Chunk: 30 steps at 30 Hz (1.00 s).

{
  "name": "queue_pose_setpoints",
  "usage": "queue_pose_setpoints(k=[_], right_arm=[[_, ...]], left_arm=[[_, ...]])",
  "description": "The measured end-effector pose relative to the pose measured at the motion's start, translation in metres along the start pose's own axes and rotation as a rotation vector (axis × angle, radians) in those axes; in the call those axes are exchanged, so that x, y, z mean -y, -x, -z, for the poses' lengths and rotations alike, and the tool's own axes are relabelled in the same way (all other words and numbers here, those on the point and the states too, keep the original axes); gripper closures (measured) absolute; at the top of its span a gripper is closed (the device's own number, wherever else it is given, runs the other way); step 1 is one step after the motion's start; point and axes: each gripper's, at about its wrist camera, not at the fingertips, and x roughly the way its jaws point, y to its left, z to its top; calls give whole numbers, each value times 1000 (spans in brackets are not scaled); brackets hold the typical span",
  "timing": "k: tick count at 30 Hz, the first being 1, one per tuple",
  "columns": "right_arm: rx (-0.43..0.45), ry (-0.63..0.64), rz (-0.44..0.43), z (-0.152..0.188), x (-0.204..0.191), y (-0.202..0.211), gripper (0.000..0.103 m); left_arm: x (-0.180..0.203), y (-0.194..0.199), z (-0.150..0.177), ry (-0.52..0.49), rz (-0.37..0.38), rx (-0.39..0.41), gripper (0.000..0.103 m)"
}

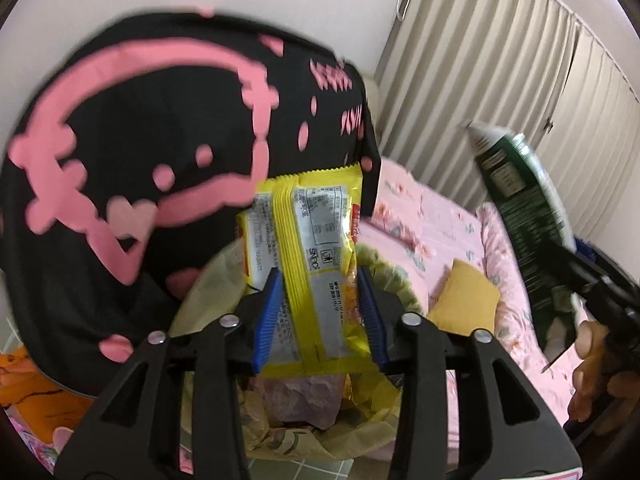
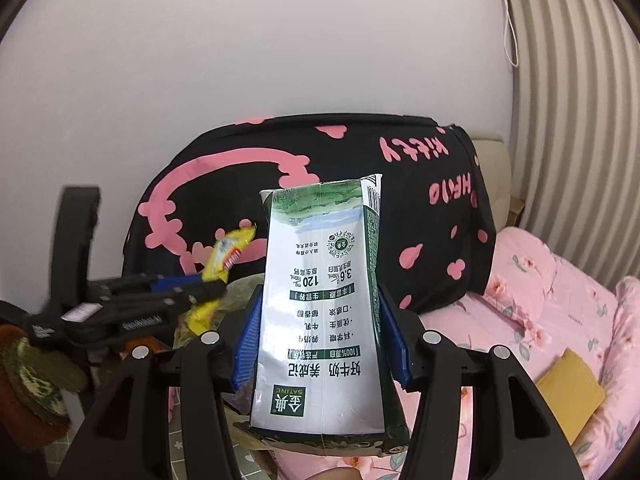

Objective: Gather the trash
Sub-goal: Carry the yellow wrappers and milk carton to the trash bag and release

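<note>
In the left wrist view my left gripper (image 1: 318, 280) hangs over a trash bin (image 1: 394, 276) lined with a yellowish bag. A yellow snack wrapper (image 1: 312, 232) stands between its blue pads, which are spread and do not seem to squeeze it. The right wrist view shows that left gripper (image 2: 208, 288) from the side, with the wrapper (image 2: 224, 256) sticking up. My right gripper (image 2: 320, 320) is shut on a white and green milk carton (image 2: 324, 300), held upside down. In the left wrist view the carton (image 1: 516, 200) is at the right, above the bed.
A black garment with pink print (image 1: 140, 140) drapes over a chair right behind the bin. A bed with a pink floral cover (image 1: 440, 224) and a yellow cushion (image 1: 464, 300) lies to the right. A pleated curtain (image 1: 500, 60) hangs beyond. A hand (image 1: 592, 380) holds the right gripper.
</note>
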Motion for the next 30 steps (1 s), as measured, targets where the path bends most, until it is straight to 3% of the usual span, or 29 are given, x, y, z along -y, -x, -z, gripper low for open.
queue_pose_setpoints(k=[10, 20, 24, 30], right_arm=[[14, 12, -58, 6, -14, -20, 53], [51, -1, -74, 30, -46, -81, 53], [-49, -38, -94, 42, -56, -107, 53], [-306, -81, -66, 60, -61, -153, 53]], left_arm=[[-27, 21, 15, 96, -23, 22, 56], [-76, 59, 79, 183, -136, -17, 56], [-108, 76, 100, 262, -185, -22, 56], [-138, 100, 119, 330, -229, -13, 56]])
